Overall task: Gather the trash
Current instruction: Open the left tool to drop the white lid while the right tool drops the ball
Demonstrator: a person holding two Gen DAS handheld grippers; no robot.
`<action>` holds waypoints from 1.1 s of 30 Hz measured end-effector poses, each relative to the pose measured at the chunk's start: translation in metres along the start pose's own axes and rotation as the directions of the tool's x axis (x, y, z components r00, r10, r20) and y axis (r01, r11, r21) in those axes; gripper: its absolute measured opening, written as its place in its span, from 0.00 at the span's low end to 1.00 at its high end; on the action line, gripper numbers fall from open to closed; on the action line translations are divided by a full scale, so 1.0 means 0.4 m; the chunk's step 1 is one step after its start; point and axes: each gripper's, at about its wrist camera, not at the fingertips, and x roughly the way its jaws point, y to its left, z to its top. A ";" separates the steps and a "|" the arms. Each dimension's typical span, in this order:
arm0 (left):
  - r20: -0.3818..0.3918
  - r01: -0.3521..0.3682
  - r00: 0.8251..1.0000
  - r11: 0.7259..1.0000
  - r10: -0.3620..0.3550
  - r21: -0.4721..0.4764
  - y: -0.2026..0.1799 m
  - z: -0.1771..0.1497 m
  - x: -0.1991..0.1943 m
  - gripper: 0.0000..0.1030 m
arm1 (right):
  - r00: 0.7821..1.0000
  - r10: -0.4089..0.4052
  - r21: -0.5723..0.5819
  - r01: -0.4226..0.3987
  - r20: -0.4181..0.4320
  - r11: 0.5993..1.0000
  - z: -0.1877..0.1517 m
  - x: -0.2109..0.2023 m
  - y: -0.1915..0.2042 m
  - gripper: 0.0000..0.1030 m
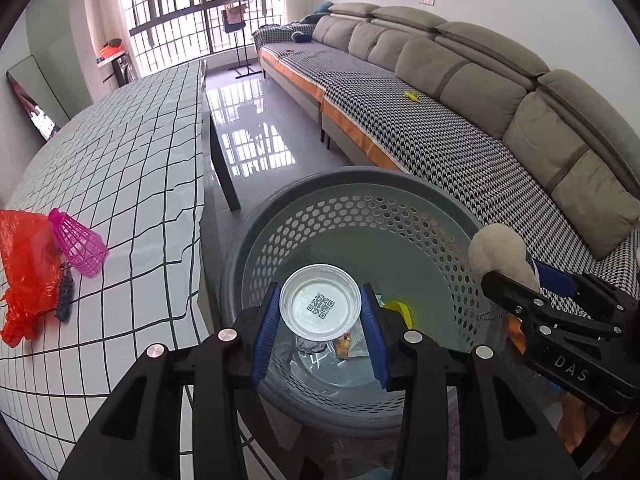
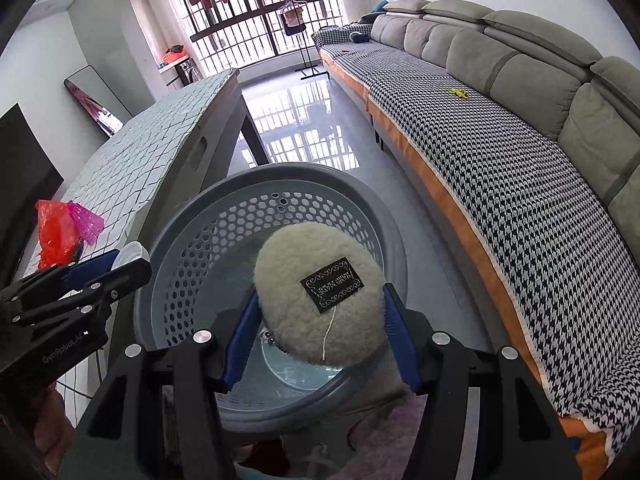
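The left gripper is clamped on a little silver foil cup. One blue pad sits on each side of its rim, so you look right into the cup, w/ a square code mark on its bottom. The right gripper is clamped on a fluffy white pad that has a black label and a loose thread.

Both things hang right over the grey basket, which stands on the floor just under the tools. Down in the basket, below the cup, lie a few bits already: sth yellow and some wrappers.

How they'll handle: the foil cup is v. light and thin. It bends easy, so a hard squeeze would crush it. Rim to rim is a good place to hold it. The fluffy pad is soft and squishy and light too. It won't break, but it may cling to the pads when let go.

Out to the left of the tools is the table w/ a check cloth. On it are a red plastic bag, a pink net thing and a small dark thing I can't make out. To the right is a long sofa.

Hard to see: the basket's near side is hidden by the tools. The words on the label are too small to read.
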 end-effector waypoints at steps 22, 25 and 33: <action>0.005 -0.008 1.000 1.000 0.008 -0.021 0.007 -0.003 -0.006 0.57 | 1.000 0.030 0.008 -0.030 -0.005 1.000 0.003 0.019 -0.010 0.70; 0.004 -0.016 1.000 1.000 0.016 -0.024 0.014 -0.002 -0.010 0.58 | 1.000 0.031 0.022 -0.031 0.000 0.999 0.004 0.017 -0.015 0.70; 0.009 -0.016 1.000 0.999 0.017 -0.040 0.029 -0.004 -0.017 0.66 | 1.000 0.030 0.028 -0.030 -0.001 0.999 0.006 0.015 -0.017 0.70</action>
